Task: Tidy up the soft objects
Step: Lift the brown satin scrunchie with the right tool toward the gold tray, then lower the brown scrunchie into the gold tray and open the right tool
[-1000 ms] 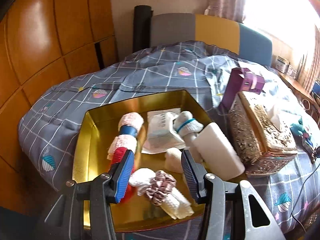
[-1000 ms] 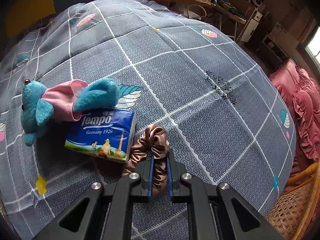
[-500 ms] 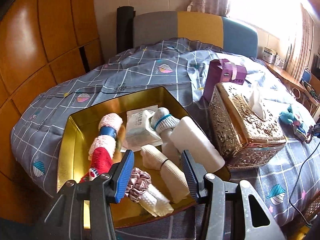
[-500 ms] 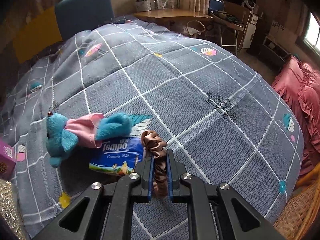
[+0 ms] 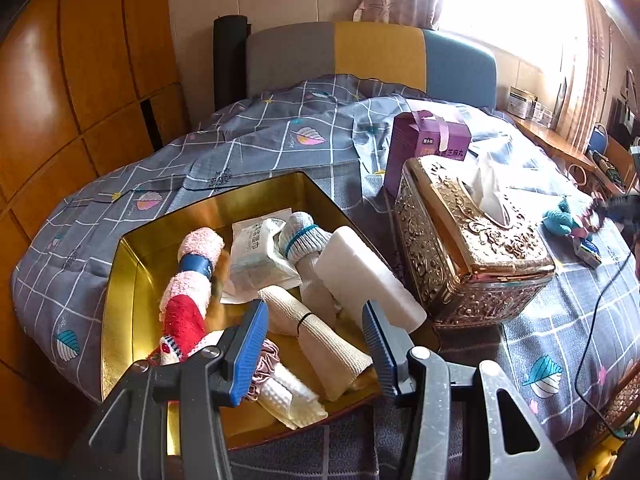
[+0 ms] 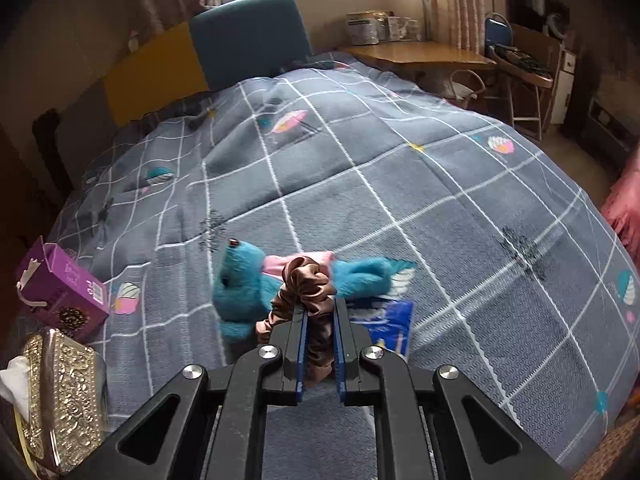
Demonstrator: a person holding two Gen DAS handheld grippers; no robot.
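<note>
In the left wrist view, the left gripper (image 5: 316,344) sits at the bottom centre with its blue-padded jaws standing apart and nothing pressed between them. Behind the jaws, filling the lower left of the frame, a gold tray (image 5: 120,292) rests on the grey checked bedspread (image 5: 248,148). Inside it lie a pink and red sock roll (image 5: 188,288), a plastic tissue pack (image 5: 256,248), a white sock with a blue band (image 5: 304,236), a beige rolled cloth (image 5: 320,328) and a mauve scrunchie (image 5: 266,364) that is partly hidden by the left pad. A white block (image 5: 368,276) leans over the tray's right edge. Just right of the tray stands an ornate gold tissue box (image 5: 472,248), with a purple carton (image 5: 428,144) behind it. At the far right edge a teal plush toy (image 5: 560,220) lies on the bedspread, and the blurred dark shape next to it cannot be made out. In the right wrist view, the right gripper (image 6: 319,320) at the bottom centre has its jaws clamped tight on a brown satin scrunchie (image 6: 308,284), which bunches up above the pads. Behind it on the bedspread lie the teal plush toy with its pink middle and, lower right of it, a blue tissue packet (image 6: 392,324). The purple carton and the gold tissue box appear at the lower left edge.
</note>
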